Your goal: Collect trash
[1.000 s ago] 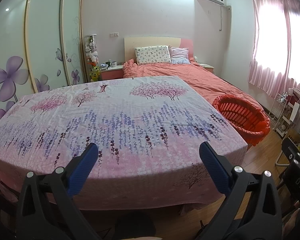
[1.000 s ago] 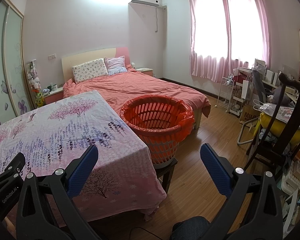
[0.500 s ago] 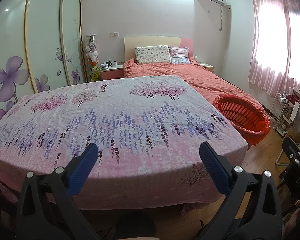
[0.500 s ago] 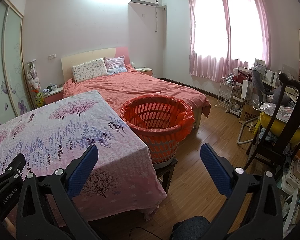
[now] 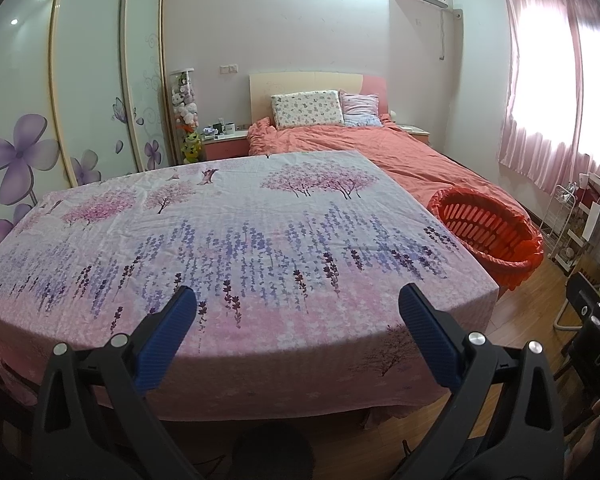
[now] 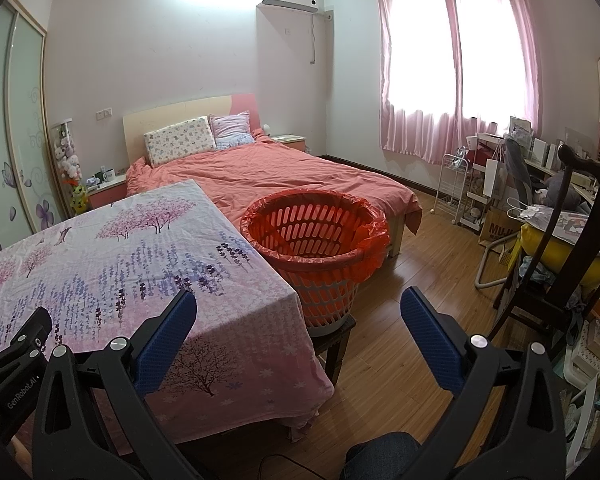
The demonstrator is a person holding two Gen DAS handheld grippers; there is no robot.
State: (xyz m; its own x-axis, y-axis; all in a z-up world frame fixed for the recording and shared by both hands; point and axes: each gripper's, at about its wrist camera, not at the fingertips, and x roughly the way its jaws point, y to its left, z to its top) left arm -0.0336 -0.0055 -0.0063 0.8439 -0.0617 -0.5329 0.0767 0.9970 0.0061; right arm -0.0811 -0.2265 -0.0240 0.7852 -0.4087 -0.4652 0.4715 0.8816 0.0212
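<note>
Both claws are seen spread wide with nothing between their blue pads. The left claw (image 5: 298, 306) is held at the lower centre of its frame, over the near edge of the desk (image 5: 228, 240), which is covered by a cloth printed with pink trees and purple flowers. The right claw (image 6: 298, 308) is held at the lower centre of its frame, above the desk's right corner and the wooden floor (image 6: 400, 344). The red basket (image 6: 320, 248), lined with a red bag, is found at mid-frame in the right view, just beside the desk's right edge, raised on a dark stool (image 6: 336, 340). No trash can be made out on the cloth. A bed (image 6: 284, 176) with a salmon cover lies behind the basket.
</note>
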